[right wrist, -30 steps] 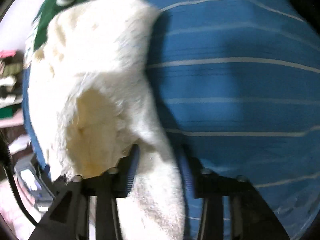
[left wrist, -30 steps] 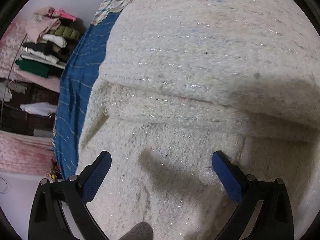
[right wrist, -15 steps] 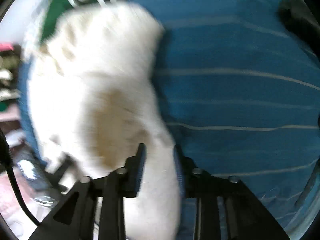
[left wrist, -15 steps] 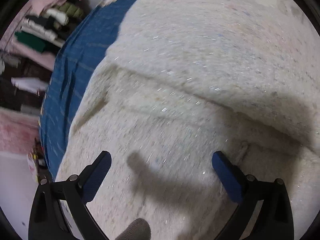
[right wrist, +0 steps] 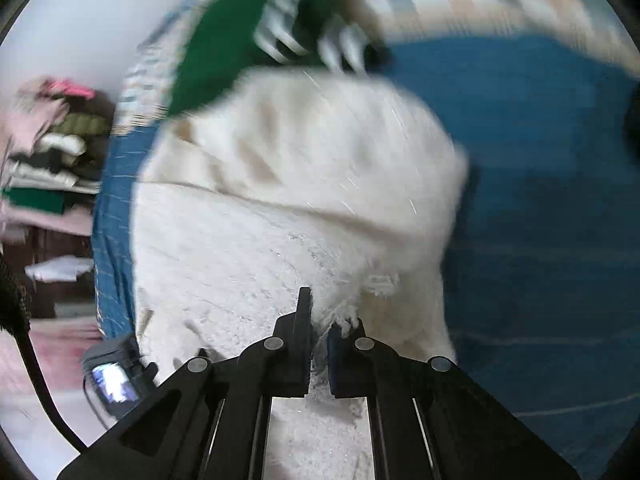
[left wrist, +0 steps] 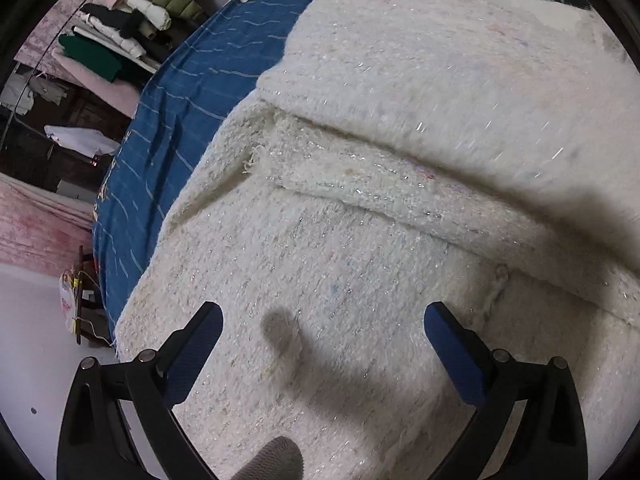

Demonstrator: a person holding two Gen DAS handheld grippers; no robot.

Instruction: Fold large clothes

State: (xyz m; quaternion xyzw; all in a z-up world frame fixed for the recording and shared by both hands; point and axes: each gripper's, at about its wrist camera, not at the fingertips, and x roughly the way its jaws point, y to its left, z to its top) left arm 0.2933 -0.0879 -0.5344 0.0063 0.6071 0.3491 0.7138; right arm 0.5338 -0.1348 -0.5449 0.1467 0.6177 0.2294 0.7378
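Observation:
A large fluffy cream garment (left wrist: 360, 264) with glittery threads lies on a blue striped bedspread (left wrist: 188, 92), one part folded over across its middle. My left gripper (left wrist: 324, 332) hovers just above it, wide open, with nothing between its blue pads. In the blurred right wrist view my right gripper (right wrist: 320, 320) is shut on the frayed edge of the cream garment (right wrist: 288, 184), lifting that edge above the bedspread (right wrist: 540, 220).
A green and white striped garment (right wrist: 256, 40) lies at the far end of the bed. A rack of folded clothes (left wrist: 120, 28) stands beyond the bed's left side. The pale floor (left wrist: 36, 344) shows lower left. The left gripper's body (right wrist: 116, 376) is visible lower left.
My right gripper closed tight on the garment's edge and rose with it, bringing more of the bed into sight. The left gripper stayed open and rolled slightly above the fabric.

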